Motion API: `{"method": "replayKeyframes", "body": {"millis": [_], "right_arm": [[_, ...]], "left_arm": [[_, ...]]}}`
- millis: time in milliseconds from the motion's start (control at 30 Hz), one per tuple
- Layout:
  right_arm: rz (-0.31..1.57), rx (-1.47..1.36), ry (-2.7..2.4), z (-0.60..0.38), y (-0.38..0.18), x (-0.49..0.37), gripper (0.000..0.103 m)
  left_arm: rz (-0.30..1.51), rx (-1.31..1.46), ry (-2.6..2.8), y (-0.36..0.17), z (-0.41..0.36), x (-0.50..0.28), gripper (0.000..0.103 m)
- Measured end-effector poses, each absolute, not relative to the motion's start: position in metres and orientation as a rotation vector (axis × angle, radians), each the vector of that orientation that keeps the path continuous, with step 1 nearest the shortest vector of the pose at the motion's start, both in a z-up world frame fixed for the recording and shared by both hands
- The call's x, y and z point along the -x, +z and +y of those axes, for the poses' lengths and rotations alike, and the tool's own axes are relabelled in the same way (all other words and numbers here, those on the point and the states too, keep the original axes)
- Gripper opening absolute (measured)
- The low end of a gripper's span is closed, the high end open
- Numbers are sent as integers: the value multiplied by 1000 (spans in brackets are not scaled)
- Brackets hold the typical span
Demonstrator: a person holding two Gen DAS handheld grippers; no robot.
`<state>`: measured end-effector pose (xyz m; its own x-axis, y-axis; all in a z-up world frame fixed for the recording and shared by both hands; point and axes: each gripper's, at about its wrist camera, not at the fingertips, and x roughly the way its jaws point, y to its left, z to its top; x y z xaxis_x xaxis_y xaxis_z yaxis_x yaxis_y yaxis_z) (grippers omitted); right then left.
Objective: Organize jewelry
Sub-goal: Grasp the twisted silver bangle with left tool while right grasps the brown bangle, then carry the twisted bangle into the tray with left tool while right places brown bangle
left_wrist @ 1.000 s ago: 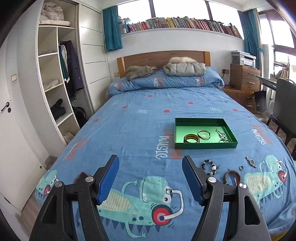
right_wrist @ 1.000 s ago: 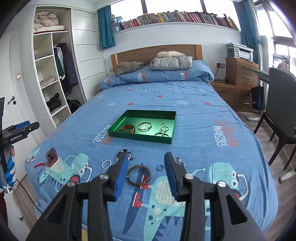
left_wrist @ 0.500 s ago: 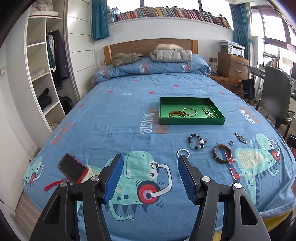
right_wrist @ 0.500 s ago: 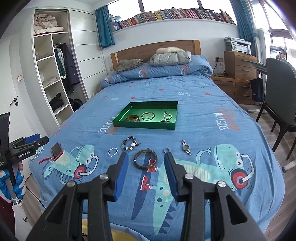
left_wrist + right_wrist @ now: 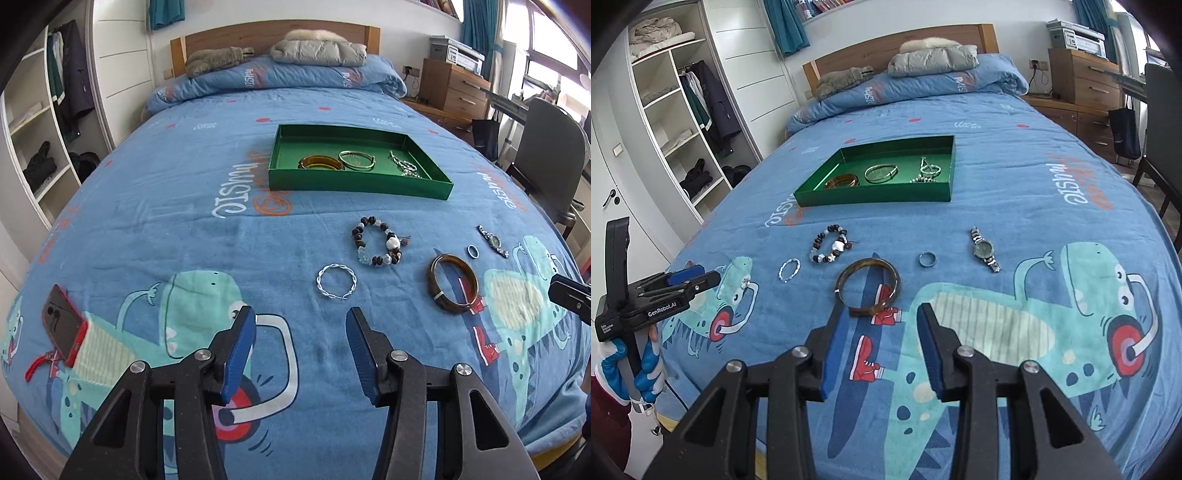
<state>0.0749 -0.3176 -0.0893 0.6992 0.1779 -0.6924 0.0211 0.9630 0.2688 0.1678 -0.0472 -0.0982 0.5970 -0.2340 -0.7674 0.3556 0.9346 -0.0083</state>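
Bed (image 5: 155, 206): a wide blue cartoon-print cover fills both views, and you stand at its foot.
Green tray (image 5: 871, 194): it sits mid-bed, well beyond the loose pieces, and already holds two bangles and a chain.
Left gripper (image 5: 300, 332): your jaws are spread with nothing between them and have just been narrowing.
Right gripper (image 5: 881, 325): your jaws are parted and empty, and they have closed slightly.
Brown bangle (image 5: 868, 286): it lies flat on the cover, just ahead of your right gripper; its near rim is beside the left finger's tip. Your right hand looks much the nearer.
Beaded bracelet (image 5: 376, 242): it lies flat between the tray and the twisted ring.
Twisted silver ring (image 5: 337, 280): it lies flat just ahead of your left gripper, slightly right of the jaw gap.
Watch (image 5: 984, 249): its long axis runs away from you, right of the bangle.
Small ring (image 5: 927, 258): it rests between the bangle and the watch.
Next move, as a judgement: each hand likely reaches forward for its nearest piece.
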Motion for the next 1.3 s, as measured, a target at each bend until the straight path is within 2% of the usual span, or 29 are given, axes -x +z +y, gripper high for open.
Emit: {"method": "replayKeyframes", "body": {"millis": [467, 600, 733, 900, 1300], "right_arm": [[949, -252, 150, -309, -153, -162, 33], [968, -225, 153, -304, -163, -172, 31], [980, -174, 153, -298, -164, -181, 21], [975, -144, 141, -297, -165, -182, 9], [878, -140, 94, -293, -139, -147, 8]], "left_arm": [[1009, -232, -366, -159, -85, -238, 42], [1025, -277, -391, -166, -97, -242, 32], [1019, -313, -429, -167, -108, -237, 6], [992, -330, -413, -166, -110, -229, 5], [824, -353, -312, -119, -110, -188, 5]]}}
